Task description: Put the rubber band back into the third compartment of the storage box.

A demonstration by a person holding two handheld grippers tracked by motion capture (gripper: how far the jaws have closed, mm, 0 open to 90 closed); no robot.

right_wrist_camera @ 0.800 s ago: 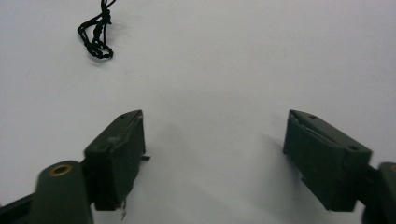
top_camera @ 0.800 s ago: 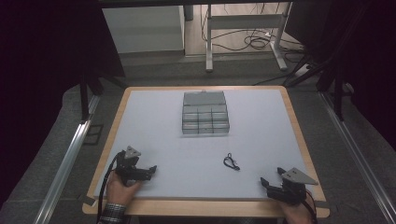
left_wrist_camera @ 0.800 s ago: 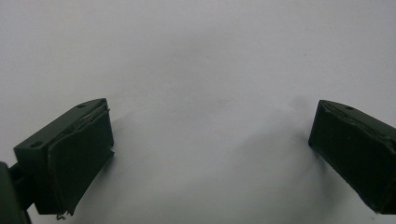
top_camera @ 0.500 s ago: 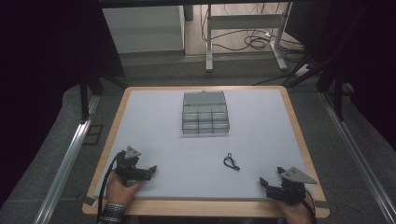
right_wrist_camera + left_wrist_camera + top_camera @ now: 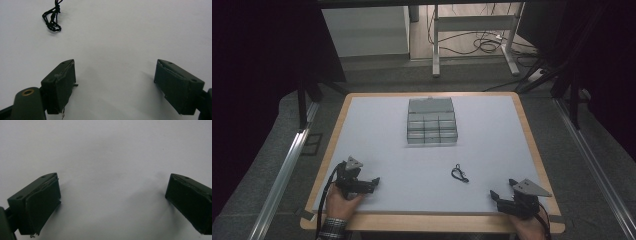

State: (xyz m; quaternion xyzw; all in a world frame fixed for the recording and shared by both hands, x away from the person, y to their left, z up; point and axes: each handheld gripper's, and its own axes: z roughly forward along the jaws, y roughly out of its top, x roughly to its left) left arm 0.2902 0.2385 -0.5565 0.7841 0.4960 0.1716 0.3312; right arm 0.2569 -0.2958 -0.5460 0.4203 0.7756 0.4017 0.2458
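A dim room with cables on the floor lies beyond the table (image 5: 362,125), a pale matte sheet framed in light wood. Take the box (image 5: 431,121), a grey compartmented tray with its lid laid back, as the landmark: the cord (image 5: 459,173), a small black tangle of thin string, lies on the bare sheet nearer the person than the box and slightly right of it. The right gripper (image 5: 502,198) sits further right and nearer still, so the cord lies ahead and left of its jaws, which are spread wide with nothing between. The cord's long axis runs roughly away from that gripper. The left gripper (image 5: 373,183), jaws likewise spread and empty, rests farther from the cord.
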